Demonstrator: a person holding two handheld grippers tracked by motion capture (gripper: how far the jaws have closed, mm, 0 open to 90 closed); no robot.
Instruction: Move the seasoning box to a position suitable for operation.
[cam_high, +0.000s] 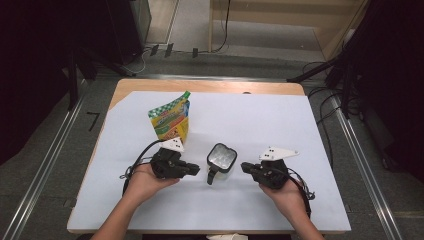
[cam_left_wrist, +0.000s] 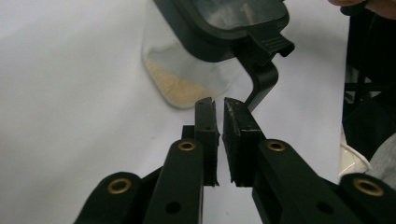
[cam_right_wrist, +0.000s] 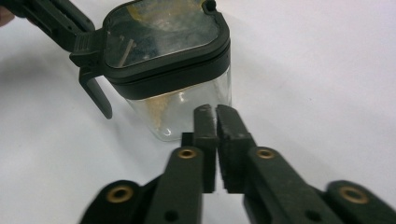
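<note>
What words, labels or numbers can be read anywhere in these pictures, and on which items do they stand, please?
Colourful pouch: a printed band across its front, too small and blurred to read.
Clear container with black lid: no lettering visible.
Left gripper and right gripper: no markings.
Nothing legible anywhere.

No lettering can be made out anywhere. The colourful pouch (cam_high: 171, 120), at about eleven o'clock from the clear container (cam_high: 221, 157), carries a printed band across its front, but the print is too small and blurred to read.
</note>
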